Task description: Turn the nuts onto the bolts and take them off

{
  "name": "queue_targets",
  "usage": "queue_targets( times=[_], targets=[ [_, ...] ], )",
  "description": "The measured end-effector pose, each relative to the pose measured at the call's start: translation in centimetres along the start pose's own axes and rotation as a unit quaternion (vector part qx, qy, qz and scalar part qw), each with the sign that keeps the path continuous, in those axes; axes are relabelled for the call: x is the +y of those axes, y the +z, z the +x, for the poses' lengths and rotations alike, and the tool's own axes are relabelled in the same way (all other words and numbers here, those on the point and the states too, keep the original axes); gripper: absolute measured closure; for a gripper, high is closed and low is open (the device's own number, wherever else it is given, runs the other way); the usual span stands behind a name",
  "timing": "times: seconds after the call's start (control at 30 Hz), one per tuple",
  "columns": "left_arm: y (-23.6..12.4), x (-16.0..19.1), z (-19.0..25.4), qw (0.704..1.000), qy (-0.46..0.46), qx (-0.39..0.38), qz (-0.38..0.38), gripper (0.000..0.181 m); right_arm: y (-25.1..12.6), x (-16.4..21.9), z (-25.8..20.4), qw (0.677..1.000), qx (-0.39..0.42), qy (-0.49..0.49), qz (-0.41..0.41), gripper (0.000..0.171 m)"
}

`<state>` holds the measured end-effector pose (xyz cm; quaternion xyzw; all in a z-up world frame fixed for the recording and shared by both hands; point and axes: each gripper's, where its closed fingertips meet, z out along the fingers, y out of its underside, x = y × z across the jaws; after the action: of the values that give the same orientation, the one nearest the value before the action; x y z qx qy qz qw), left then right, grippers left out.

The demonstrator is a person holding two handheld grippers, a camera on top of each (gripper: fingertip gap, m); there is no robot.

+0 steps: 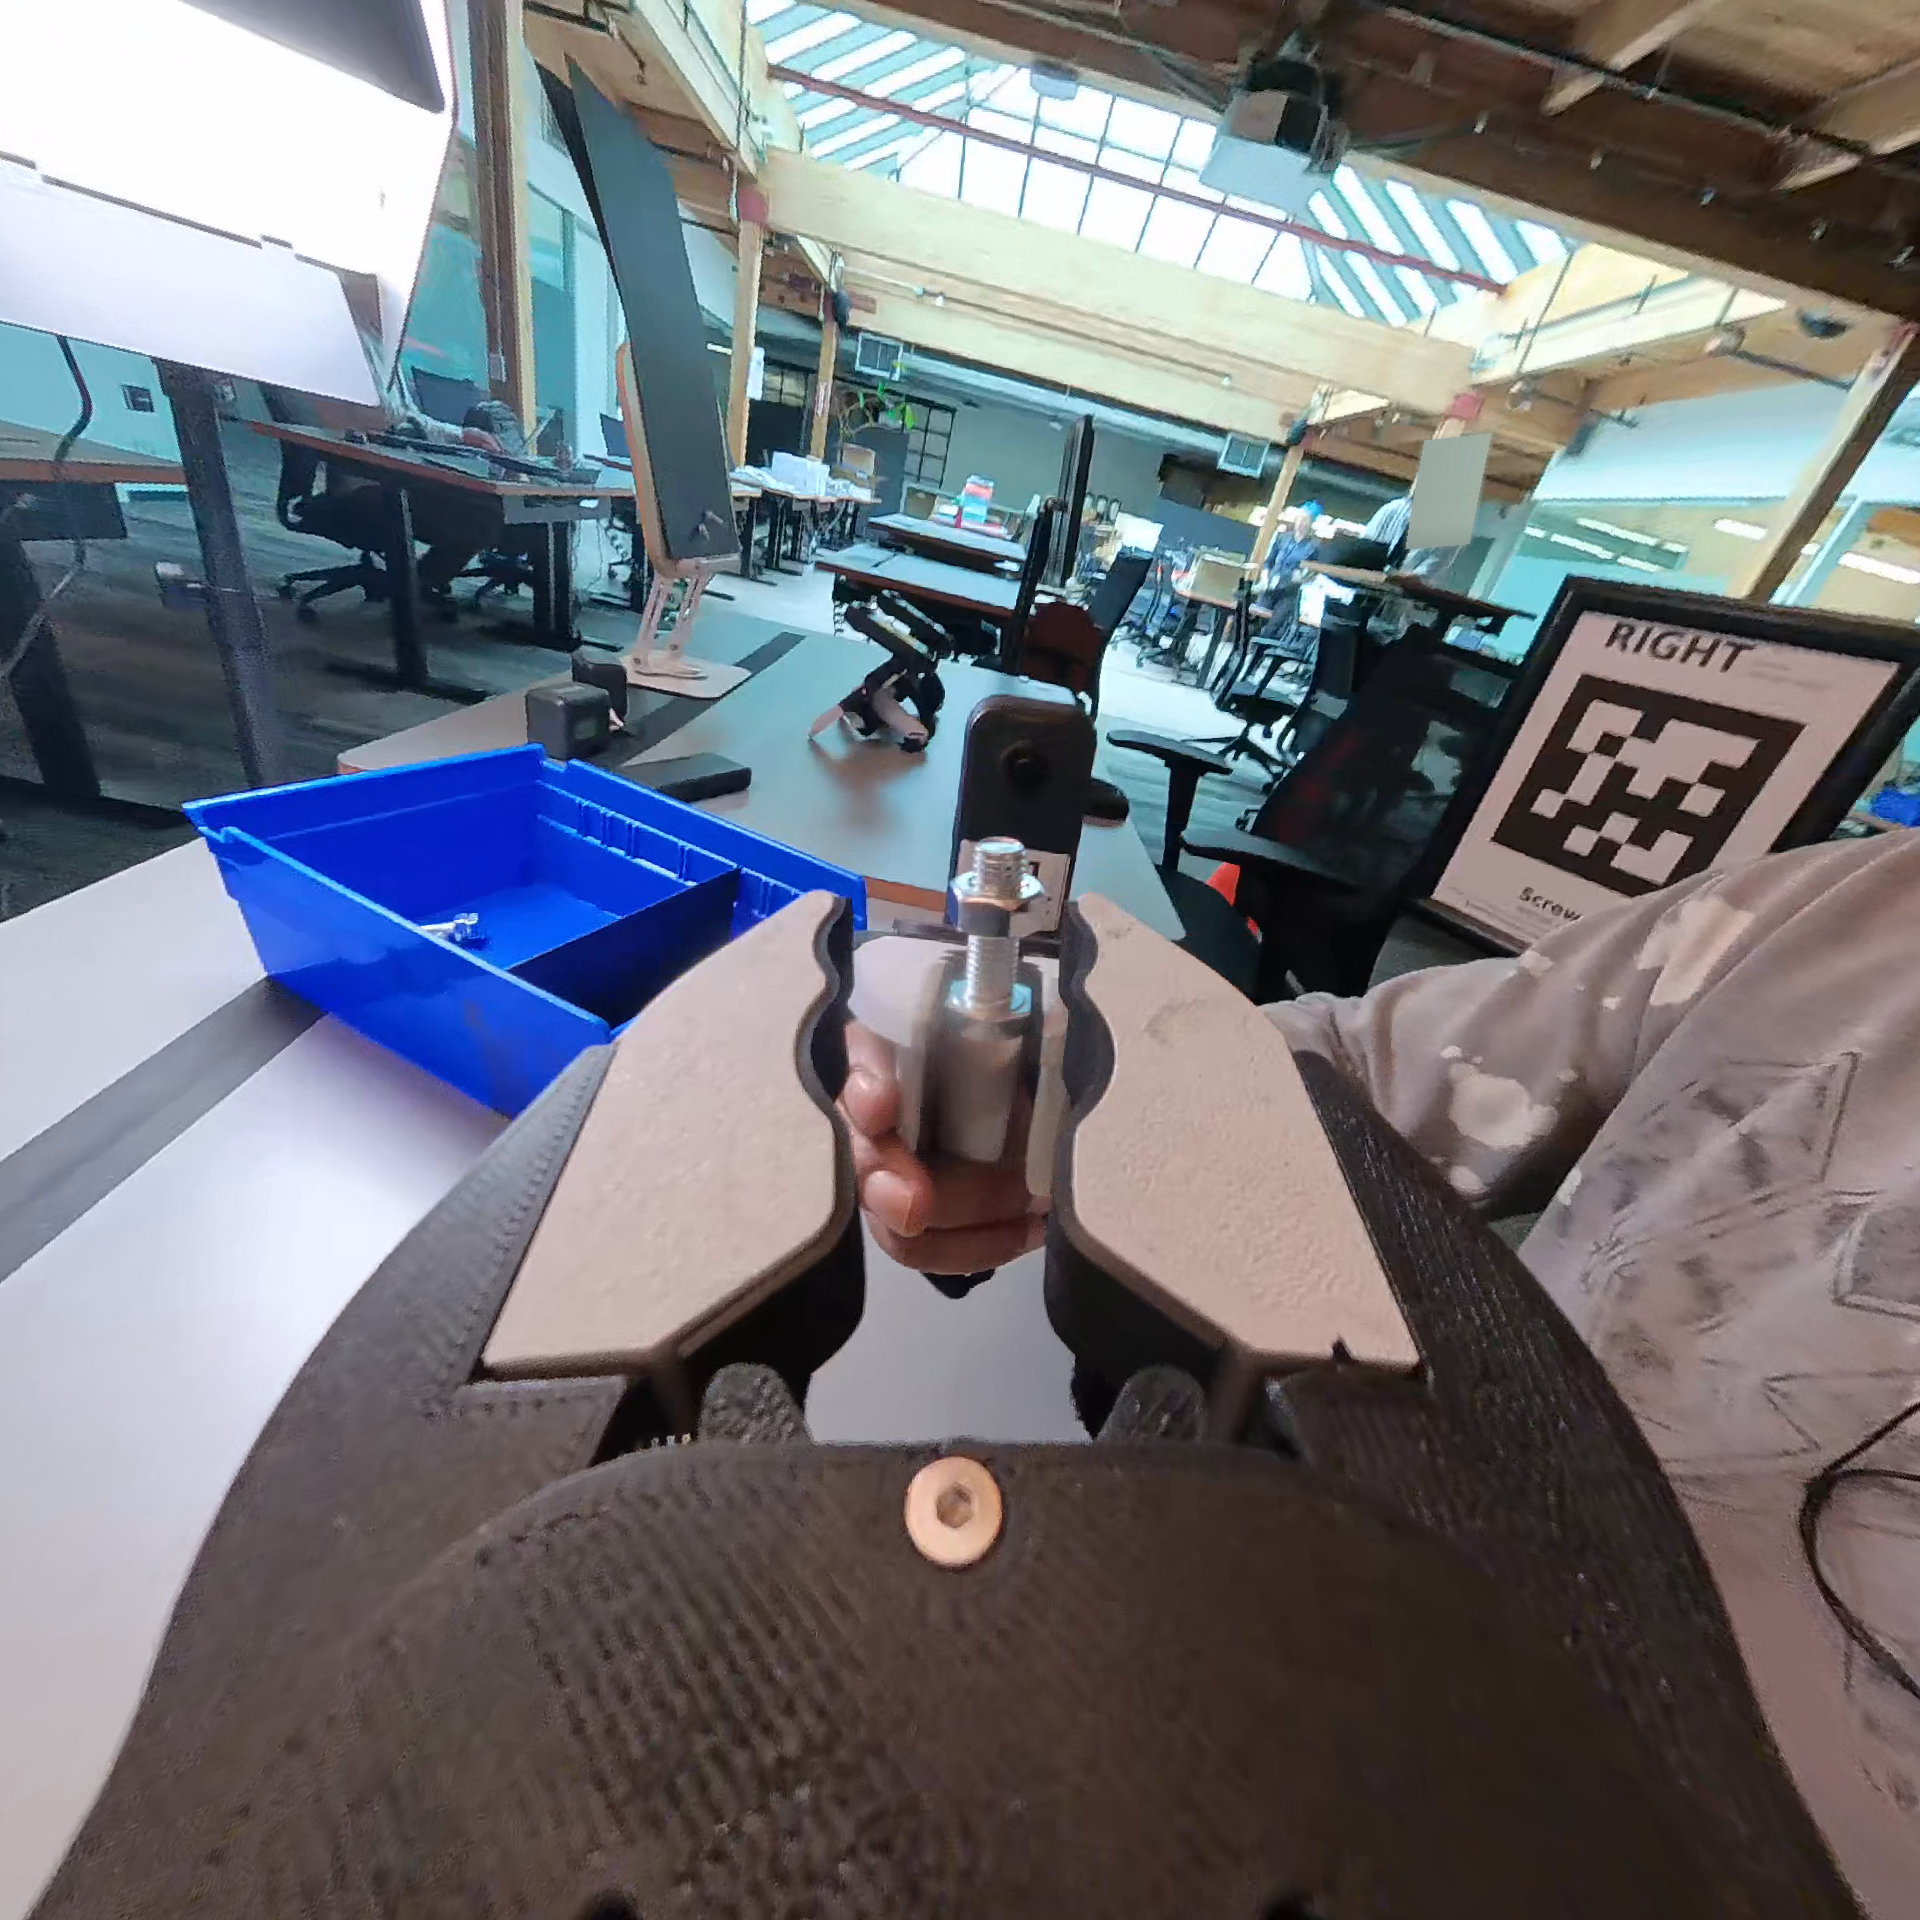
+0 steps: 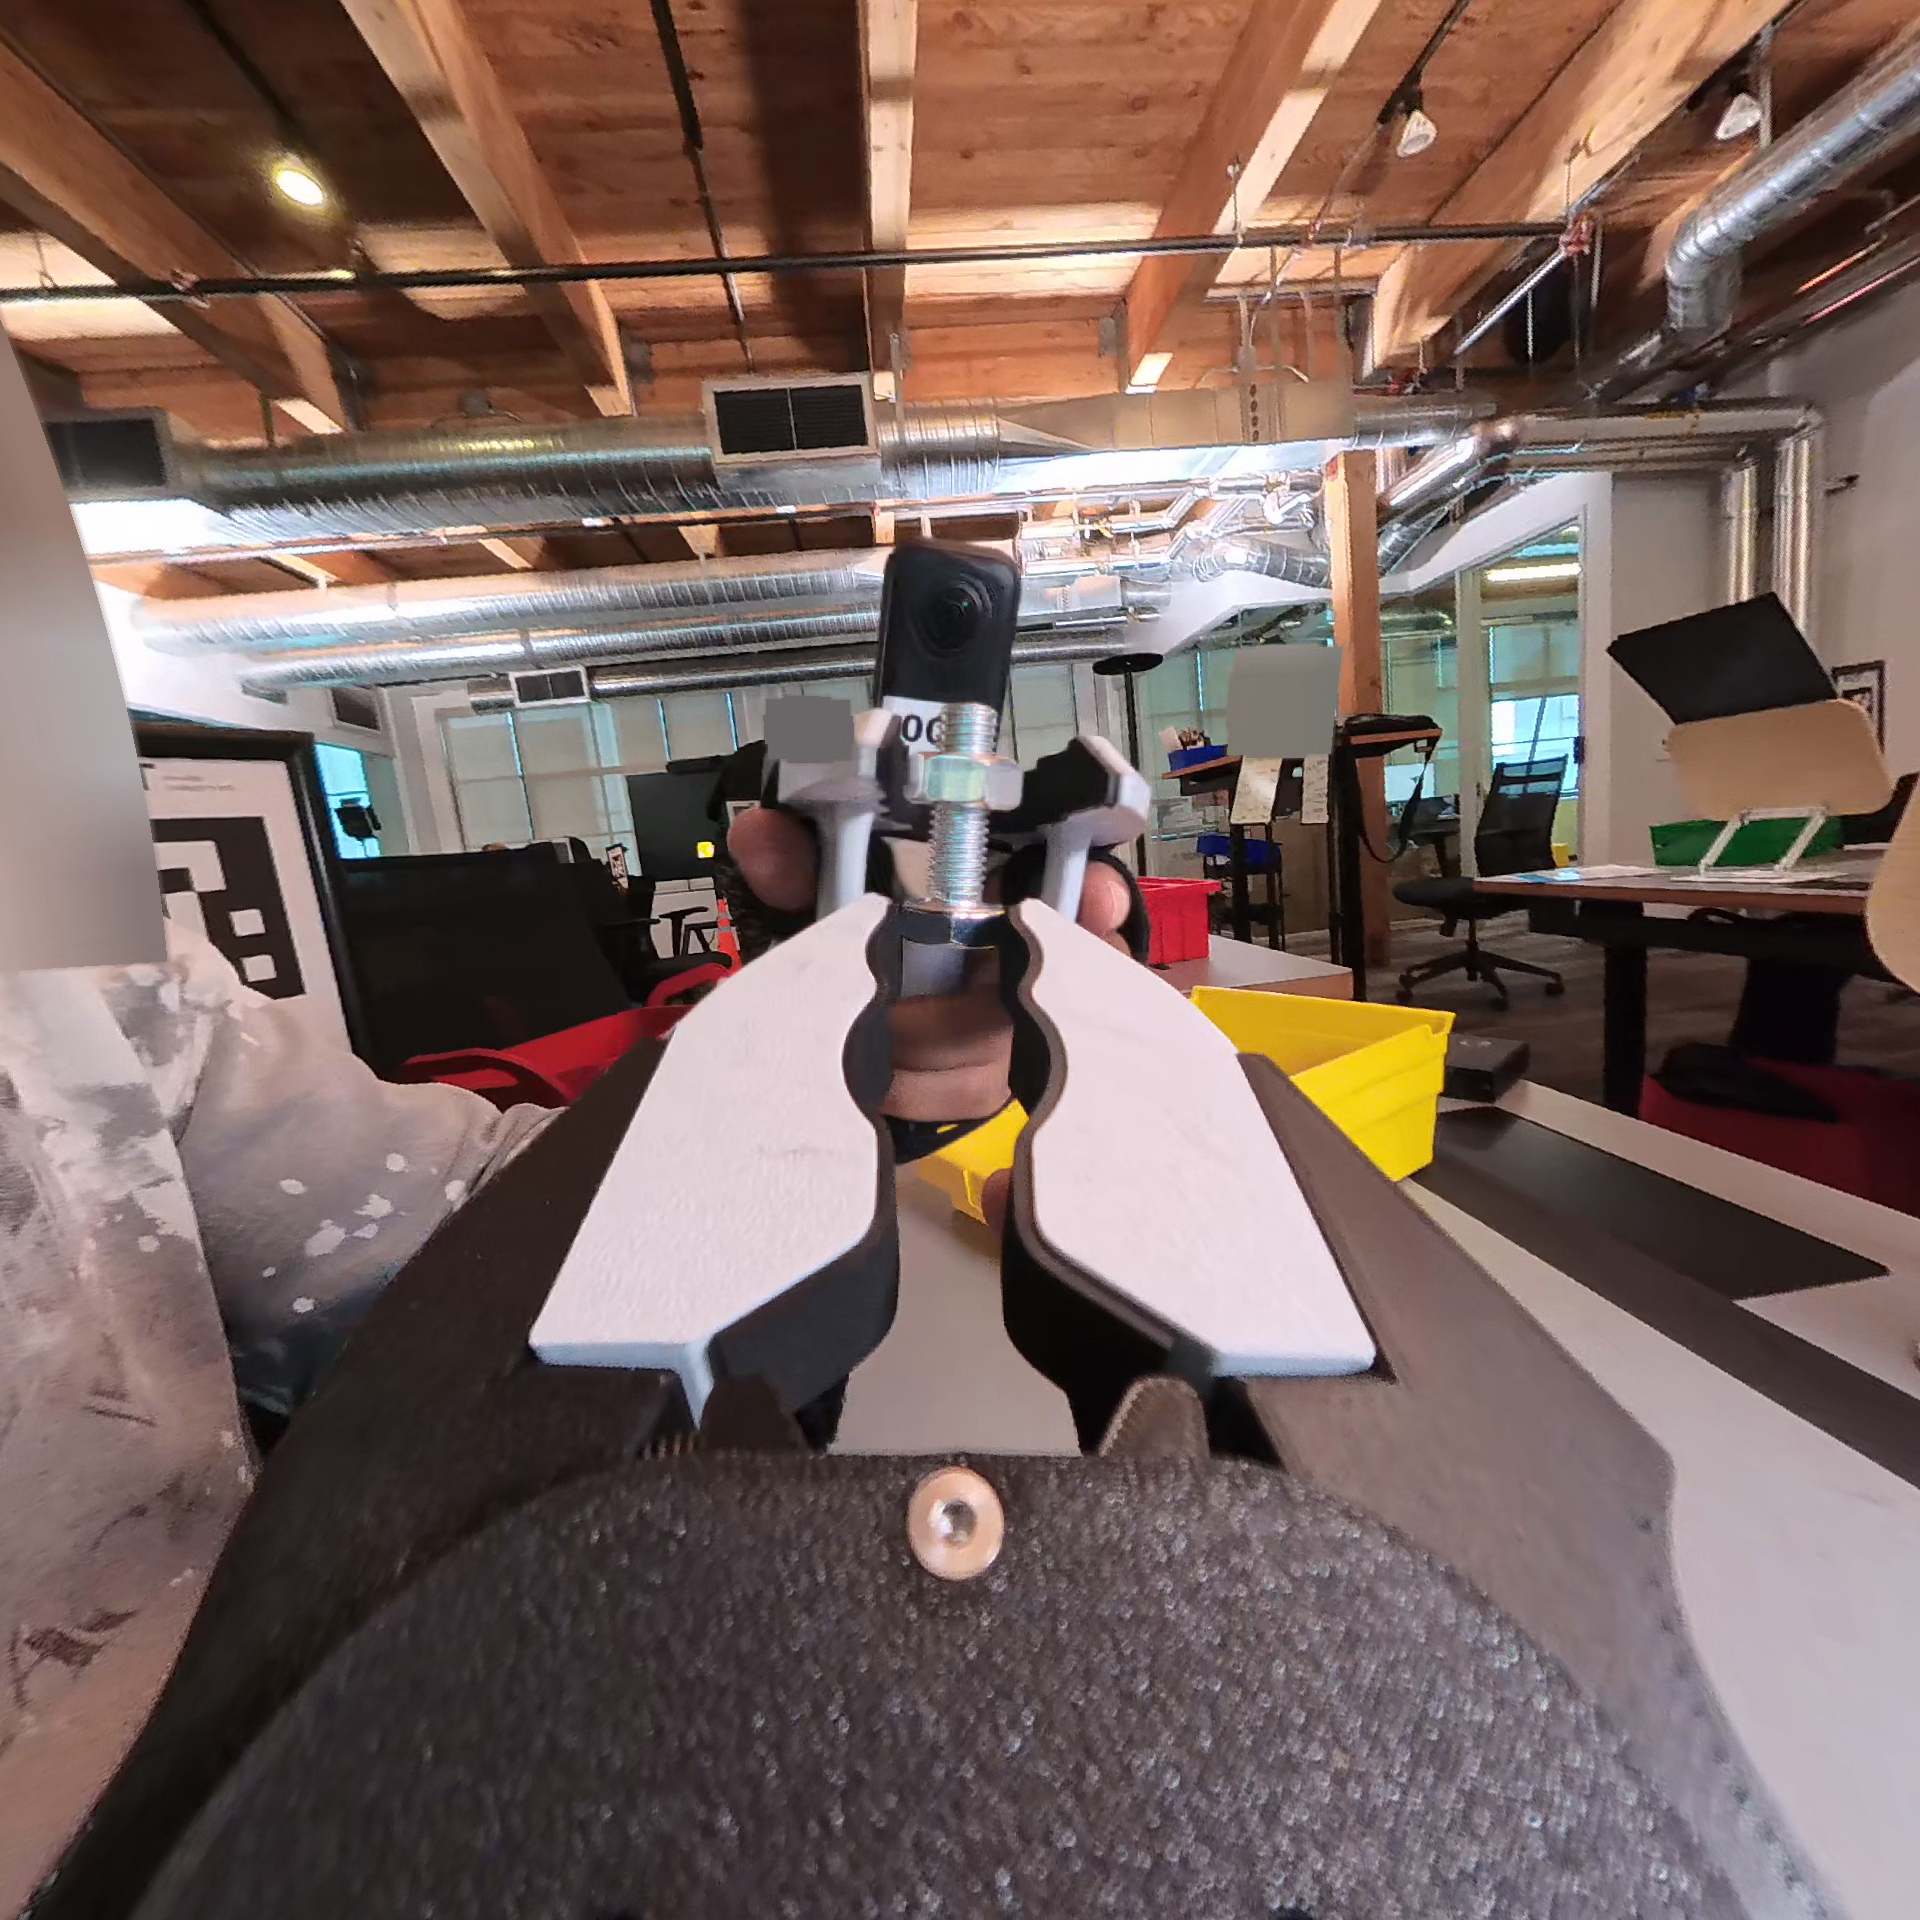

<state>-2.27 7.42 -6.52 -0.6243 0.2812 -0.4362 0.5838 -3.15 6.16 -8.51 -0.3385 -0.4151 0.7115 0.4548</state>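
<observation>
A blue bin [image 1: 416,935] sits on the bench [image 1: 156,1195]; a yellow bin [image 2: 1340,1070] and red bin [image 2: 1174,914] stand farther off.

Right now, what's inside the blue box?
The blue box has a small silvery bolt or screw in its left compartment. The right compartment looks empty, though its near corner is hidden behind the left tongs.

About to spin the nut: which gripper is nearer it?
Left. The left gripper flanks the nut near the free end of the bolt; the right gripper clamps the head, farther down the thread.
</observation>
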Motion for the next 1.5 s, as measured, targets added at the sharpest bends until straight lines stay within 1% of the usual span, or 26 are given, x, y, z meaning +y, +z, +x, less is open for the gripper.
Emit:
queue_targets(
  times=[0.07, 0.1, 0.13, 0.17, 0.3, 0.43, 0.53, 0.57, 0.6, 0.63, 0.7, 0.77, 0.87, 0.97, 1.0, 1.03, 1.07, 1.17, 1.3, 1.4, 1.43, 1.47, 1.5],
  targets=[
    [0.0, 0.1, -0.5, 1.000, 0.005, -0.015, 0.001, 0.142, 0.1, 0.0, -0.2, 1.000, -0.002, 0.001, 0.000, 0.153],
    [-0.3, 0.0, -1.4, 0.999, -0.010, -0.036, 0.001, 0.159, 0.0, -0.2, -0.2, 1.000, -0.002, 0.003, 0.006, 0.153],
    [-0.9, 0.0, -3.0, 0.997, -0.008, -0.080, 0.001, 0.166, -0.1, -0.6, -0.6, 1.000, -0.018, 0.003, 0.015, 0.153],
    [-1.4, 0.1, -3.7, 0.995, 0.002, -0.099, 0.000, 0.165, -0.1, -0.7, -0.7, 1.000, -0.020, 0.002, 0.013, 0.153],
    [-1.4, -0.7, -2.3, 0.998, -0.004, -0.055, 0.017, 0.153, -0.1, -0.5, -0.4, 1.000, -0.009, -0.003, 0.005, 0.153],
    [-0.2, -0.1, -0.3, 1.000, 0.002, -0.018, -0.001, 0.143, 0.0, 0.3, 0.4, 1.000, 0.011, -0.004, -0.012, 0.153],
    [0.0, 0.3, -1.0, 0.999, 0.009, -0.042, -0.014, 0.146, 0.0, 0.4, 0.5, 1.000, 0.018, -0.008, -0.015, 0.153],
    [-0.4, 0.2, -1.9, 0.998, -0.001, -0.069, -0.015, 0.160, -0.1, 0.2, 0.6, 1.000, 0.018, -0.006, -0.009, 0.153],
    [-1.0, 0.2, -3.3, 0.994, 0.012, -0.111, -0.019, 0.161, -0.3, -0.3, 0.2, 1.000, 0.001, -0.005, 0.002, 0.153],
    [-1.4, 0.5, -4.0, 0.991, 0.026, -0.131, -0.027, 0.161, -0.3, -0.5, 0.2, 1.000, 0.001, -0.007, 0.005, 0.153],
    [-1.5, 0.2, -3.4, 0.994, 0.008, -0.106, -0.021, 0.153, -0.3, -0.5, 0.3, 1.000, 0.011, -0.021, -0.004, 0.153],
    [-1.1, -0.1, -2.5, 0.997, 0.005, -0.081, -0.010, 0.149, -0.4, -0.3, 0.8, 1.000, 0.023, -0.016, -0.007, 0.153],
    [-0.1, 0.6, -1.3, 0.998, 0.007, -0.056, -0.025, 0.143, -0.4, 0.2, 1.4, 0.999, 0.039, -0.017, -0.018, 0.153],
    [0.1, 0.9, -1.9, 0.998, 0.003, -0.064, -0.025, 0.144, -0.3, 0.4, 1.3, 0.999, 0.043, -0.021, -0.023, 0.153],
    [-0.3, 0.9, -2.8, 0.996, -0.013, -0.087, -0.024, 0.159, -0.3, 0.3, 1.4, 0.999, 0.045, -0.021, -0.020, 0.153],
    [-1.0, 1.0, -4.5, 0.991, -0.004, -0.134, -0.026, 0.164, -0.4, -0.1, 1.0, 0.999, 0.026, -0.021, -0.010, 0.153],
    [-1.6, 1.2, -5.3, 0.988, 0.009, -0.154, -0.032, 0.164, -0.5, -0.3, 0.8, 0.999, 0.024, -0.021, -0.007, 0.153],
    [-1.5, 1.0, -4.3, 0.994, -0.016, -0.110, -0.024, 0.153, -0.5, -0.2, 1.2, 0.999, 0.040, -0.031, -0.020, 0.153],
    [-0.1, 1.4, -2.2, 0.997, -0.001, -0.065, -0.034, 0.143, -0.5, 0.6, 2.1, 0.997, 0.059, -0.024, -0.032, 0.153],
    [0.1, 1.6, -2.5, 0.996, 0.004, -0.078, -0.038, 0.144, -0.4, 0.8, 2.1, 0.997, 0.065, -0.027, -0.037, 0.153],
    [-0.2, 1.6, -3.1, 0.995, -0.007, -0.094, -0.040, 0.152, -0.5, 0.7, 2.2, 0.997, 0.066, -0.027, -0.035, 0.153],
    [-0.9, 1.6, -4.6, 0.989, 0.001, -0.141, -0.042, 0.165, -0.7, 0.4, 1.9, 0.998, 0.052, -0.030, -0.025, 0.153],
    [-1.3, 1.6, -5.2, 0.986, 0.016, -0.160, -0.043, 0.163, -0.7, 0.2, 1.8, 0.998, 0.049, -0.030, -0.022, 0.153]
  ],
)
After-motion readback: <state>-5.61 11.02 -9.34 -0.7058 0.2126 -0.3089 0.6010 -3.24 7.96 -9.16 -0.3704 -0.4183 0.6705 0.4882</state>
